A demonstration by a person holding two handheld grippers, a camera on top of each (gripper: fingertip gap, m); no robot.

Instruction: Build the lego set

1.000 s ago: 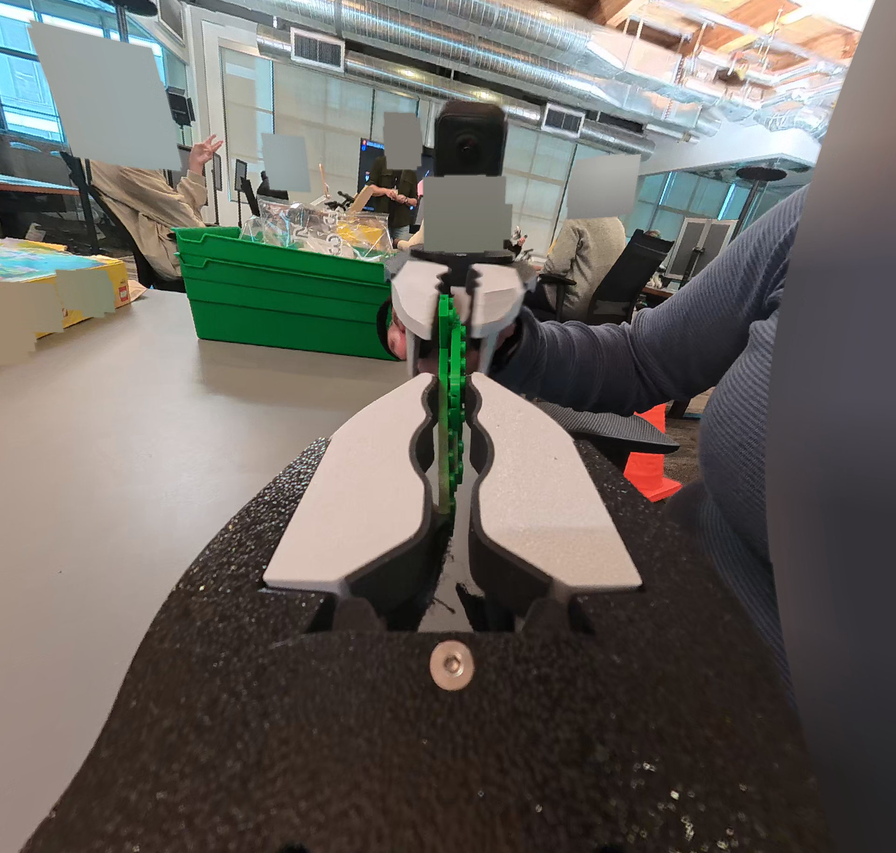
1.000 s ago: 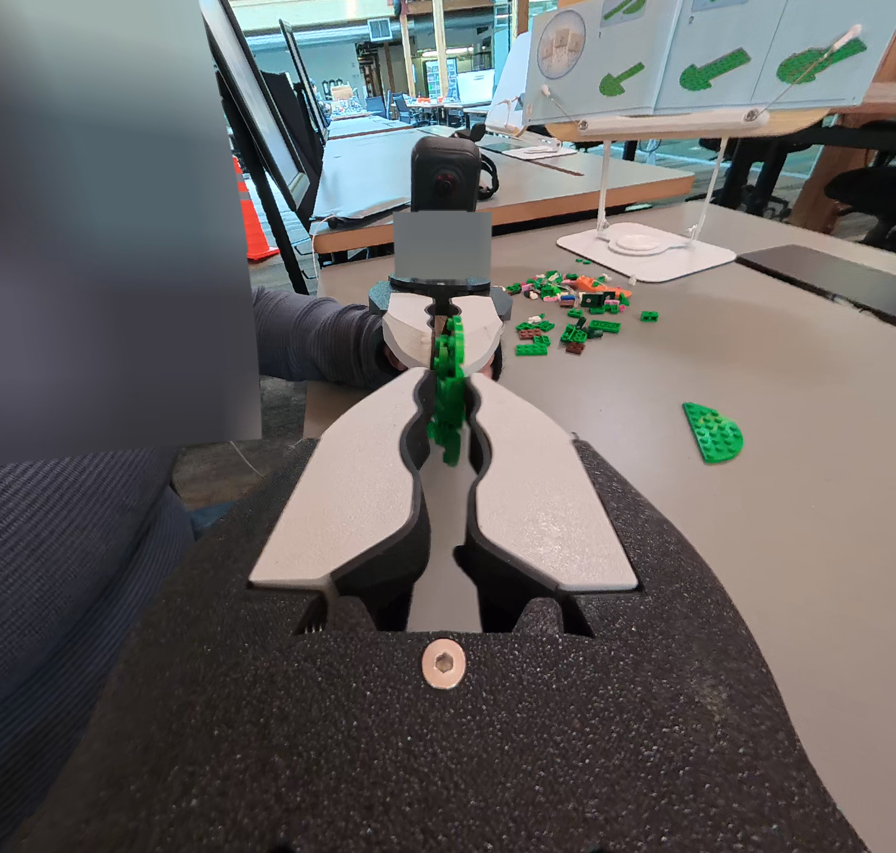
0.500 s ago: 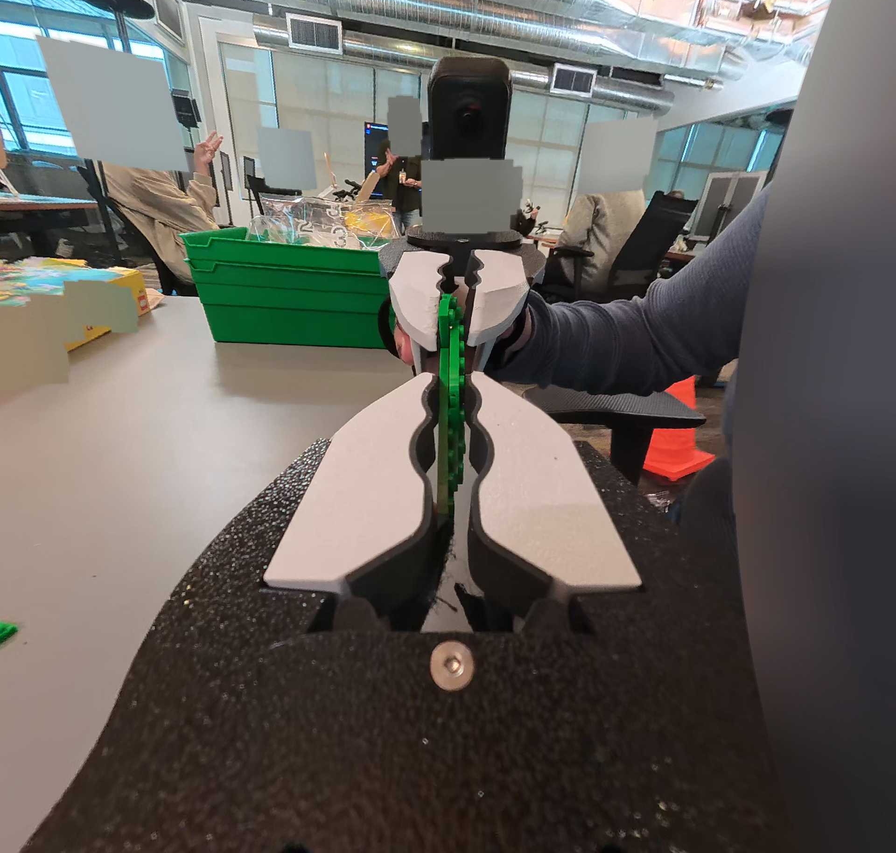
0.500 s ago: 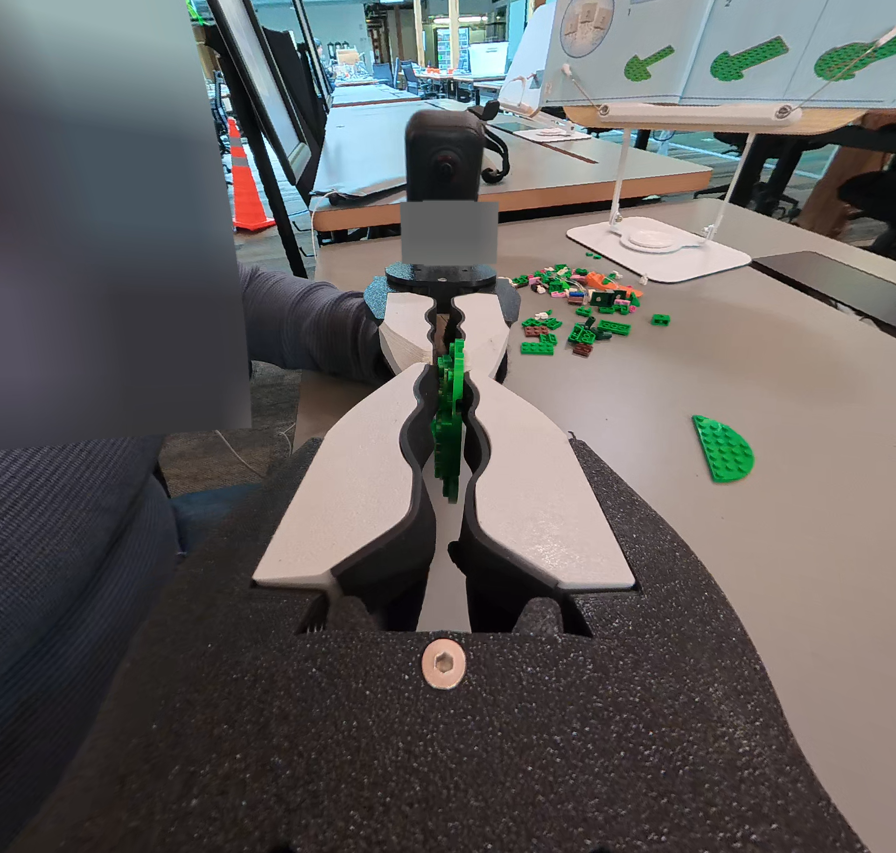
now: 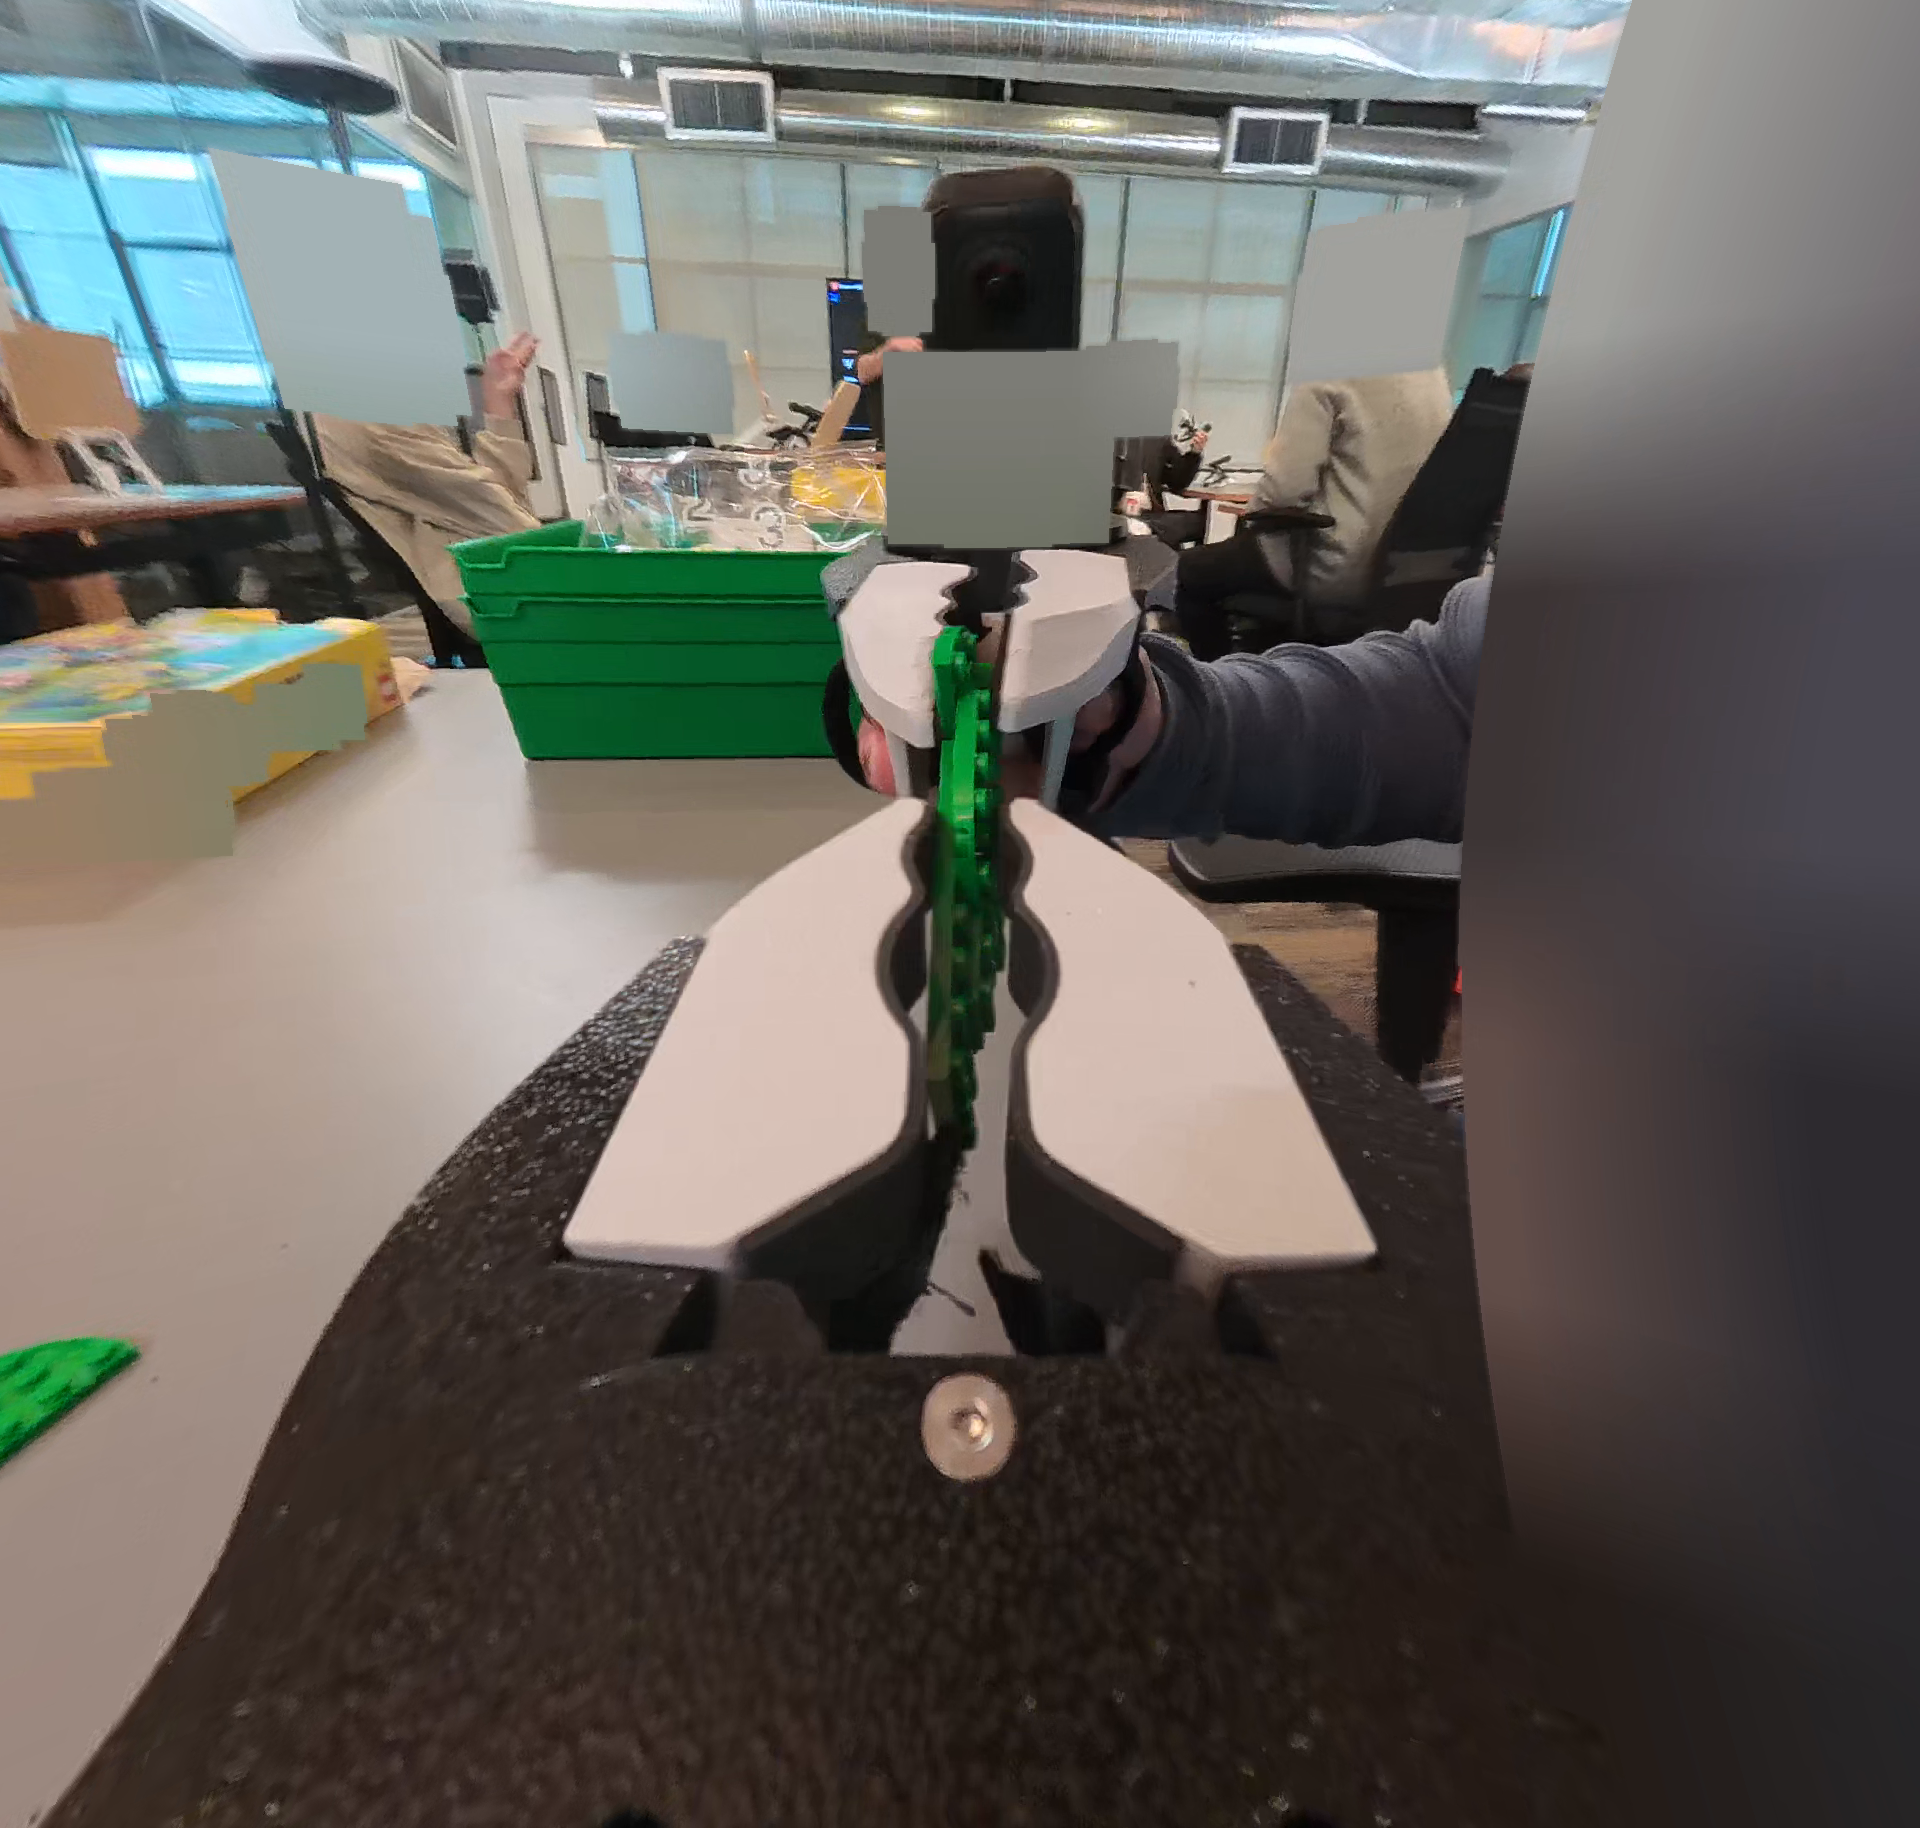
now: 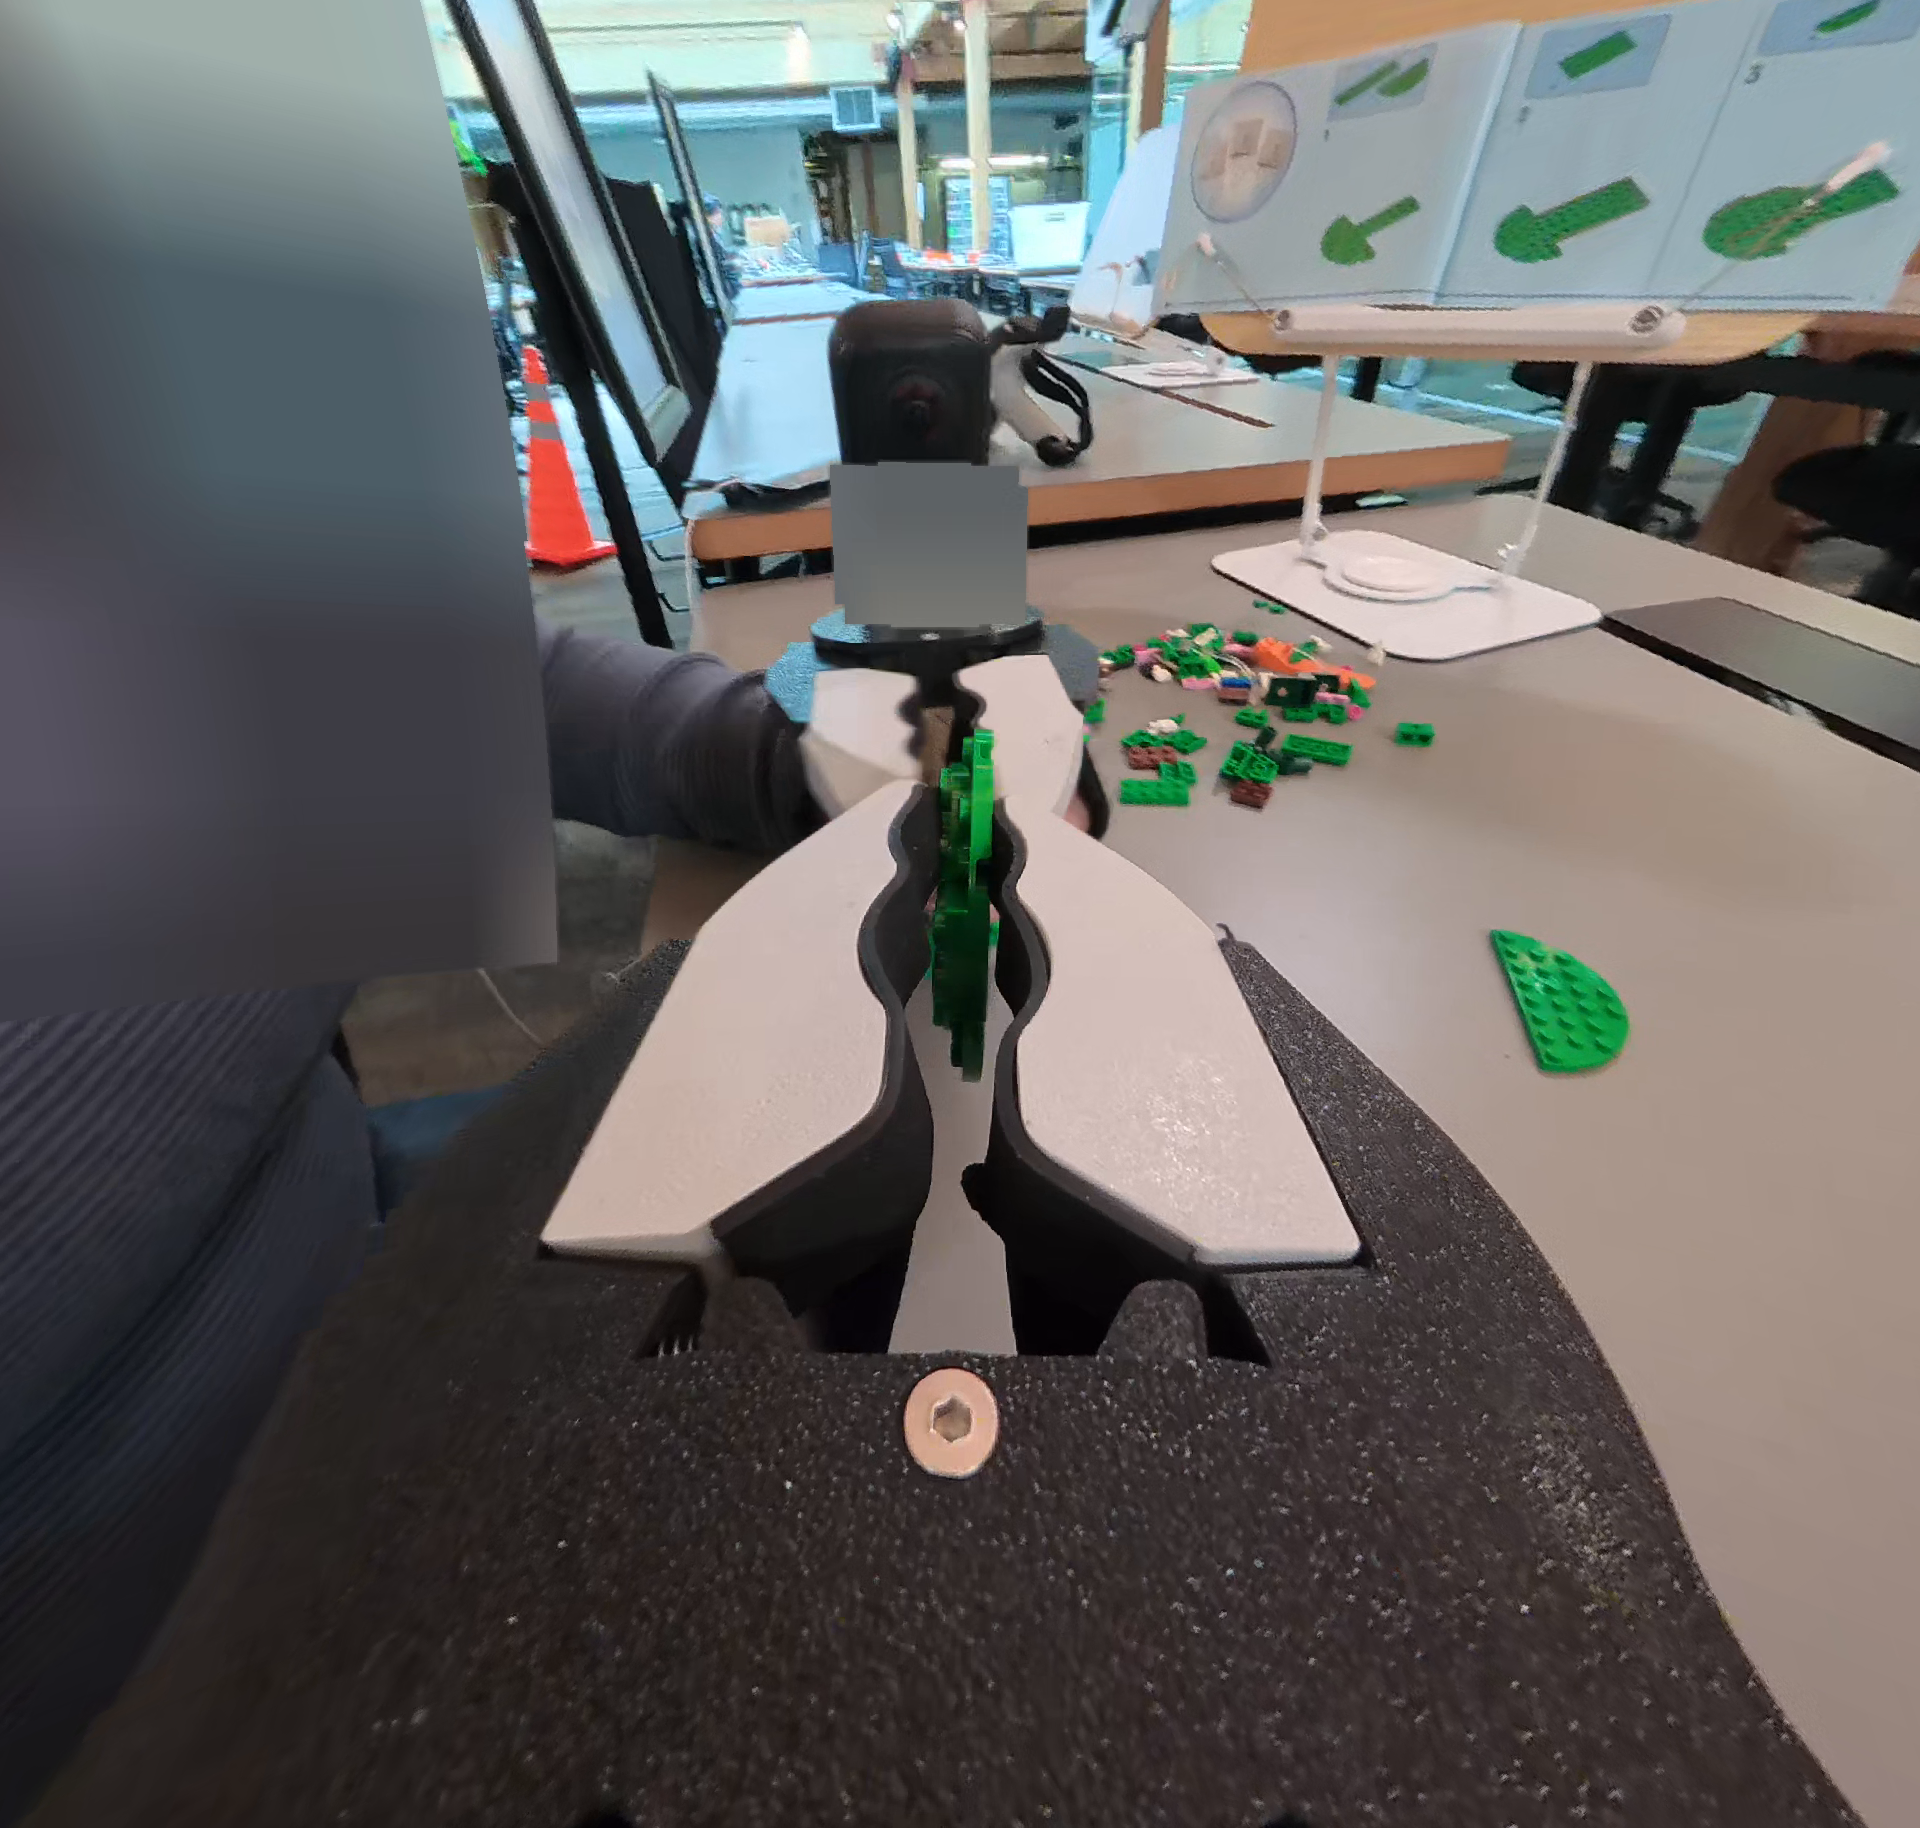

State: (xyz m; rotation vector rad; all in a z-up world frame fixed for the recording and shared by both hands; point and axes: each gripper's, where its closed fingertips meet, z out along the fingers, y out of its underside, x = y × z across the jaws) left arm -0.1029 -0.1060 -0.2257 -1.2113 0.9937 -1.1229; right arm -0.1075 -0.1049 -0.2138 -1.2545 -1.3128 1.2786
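While the green plate assembly [image 5: 971,874] stands on edge at the centre of both frames, raised above the grey table [image 5: 364,947], the left gripper [image 5: 961,828] and the right gripper [image 6: 961,812] face each other, each with its fingers clamped on an opposite end of it. At right in the right wrist view lies a half-round green plate [image 6: 1558,999]; farther back, loose bricks [image 6: 1236,708] and an instruction booklet [image 6: 1538,168] at upper right.

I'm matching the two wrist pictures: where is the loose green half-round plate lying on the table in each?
Left wrist view: half-round plate at the left edge, low, partly cut off.
Right wrist view: it lies at right of centre on the grey table.
Shared landmark: the green plate assembly clamped between both tongs.
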